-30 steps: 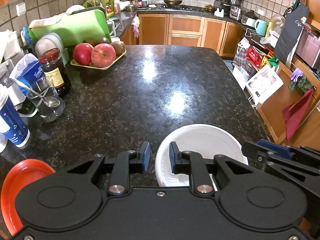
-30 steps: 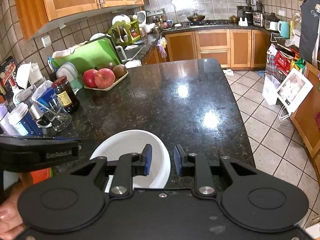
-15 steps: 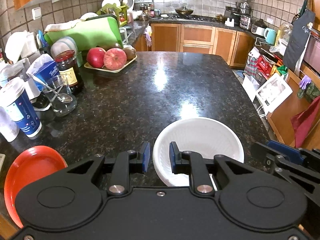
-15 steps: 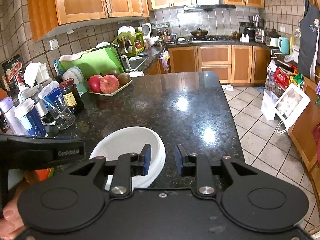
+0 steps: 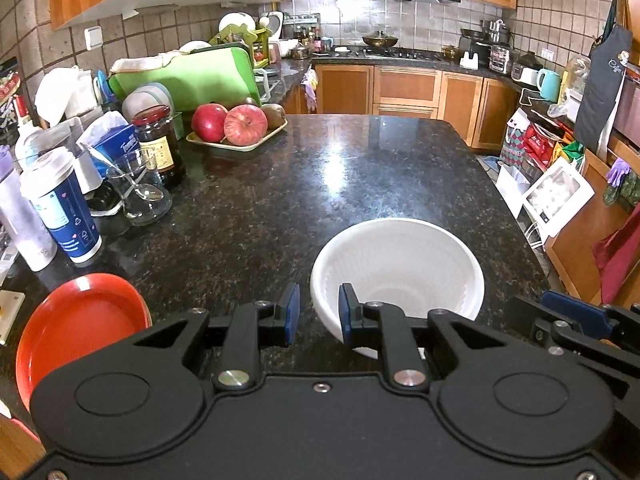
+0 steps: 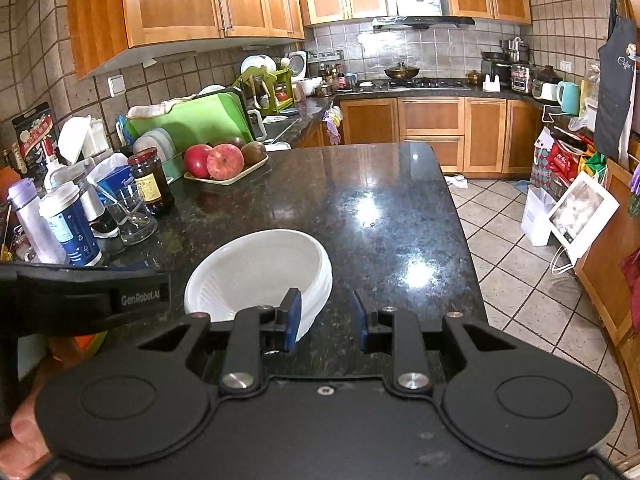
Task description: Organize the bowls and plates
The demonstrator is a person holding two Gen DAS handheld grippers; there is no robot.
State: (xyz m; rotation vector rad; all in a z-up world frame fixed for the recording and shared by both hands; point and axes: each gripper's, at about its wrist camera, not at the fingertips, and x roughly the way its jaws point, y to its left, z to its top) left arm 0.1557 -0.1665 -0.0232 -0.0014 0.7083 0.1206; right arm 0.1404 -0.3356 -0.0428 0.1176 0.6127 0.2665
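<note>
Your left gripper [image 5: 319,312] fingers stand spread around the round white plastic bowl's [image 5: 400,264] near-left rim; your right gripper [image 6: 326,320] fingers spread, empty, just right of it on the dark granite desk [image 5: 320,184].

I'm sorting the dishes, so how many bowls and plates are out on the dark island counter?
2: a white bowl near the front edge and a red plate at the front left corner. More may sit hidden behind the claws.

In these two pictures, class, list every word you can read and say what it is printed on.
"GenRobot.AI": on the left gripper's black housing, seen in the right wrist view.
Blue cup, dark jar label, red packet, apron script: too small or blurred to read.
</note>
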